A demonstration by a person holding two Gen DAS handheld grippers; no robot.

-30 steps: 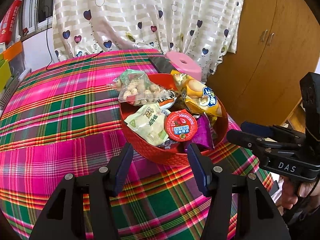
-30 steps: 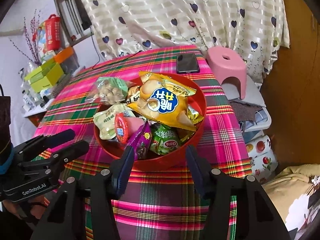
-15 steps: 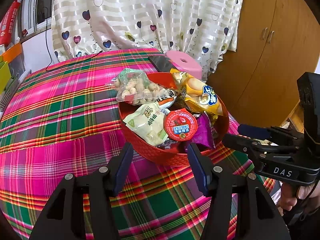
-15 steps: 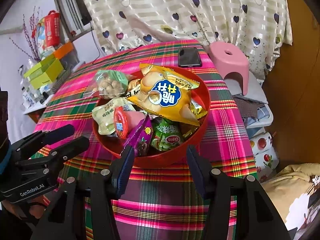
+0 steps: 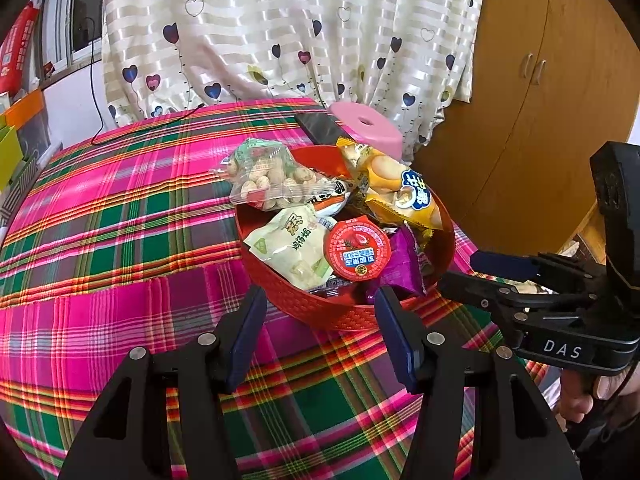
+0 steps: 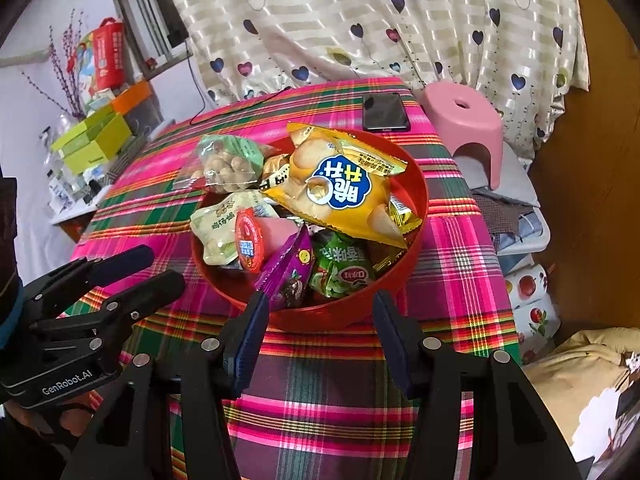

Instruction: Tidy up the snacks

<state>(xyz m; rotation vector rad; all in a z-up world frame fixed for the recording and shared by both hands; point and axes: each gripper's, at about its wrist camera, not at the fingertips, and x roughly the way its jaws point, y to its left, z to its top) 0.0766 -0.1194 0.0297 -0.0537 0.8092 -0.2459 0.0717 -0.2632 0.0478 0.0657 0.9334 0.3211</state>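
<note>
— Both grippers had crept a little nearer the red basket (image 5: 320, 312) over the last second, yes?

— Only slightly. The left gripper (image 5: 320, 308) hung with its fingers spread wide and nothing between them, the basket's near wall sitting just past the fingertips (image 5: 256, 300).

— And the right gripper (image 6: 318, 312)?

— Likewise parted and empty. The basket (image 6: 416, 184) lay straight ahead of its fingers, its near rim between the two tips.

— Where were the snacks?

— All heaped in the basket. Ahead of the left fingers sat the red-lidded jelly cup (image 5: 359, 250), touching the pale green packet (image 5: 294, 248) on its left and the purple packet (image 5: 400, 266) on its right. Farther off lay the clear bag of nuts (image 5: 272, 178), hanging over the far-left rim, and the yellow biscuit bag (image 5: 400, 188) on the right.

— From the right side?

— The yellow biscuit bag (image 6: 340, 188) topped the pile; the purple packet (image 6: 288, 272) and a green packet (image 6: 344, 270) lay nearest its fingers. Beyond the basket, a phone (image 6: 386, 112) rested on the plaid tablecloth (image 6: 340, 380).
</note>
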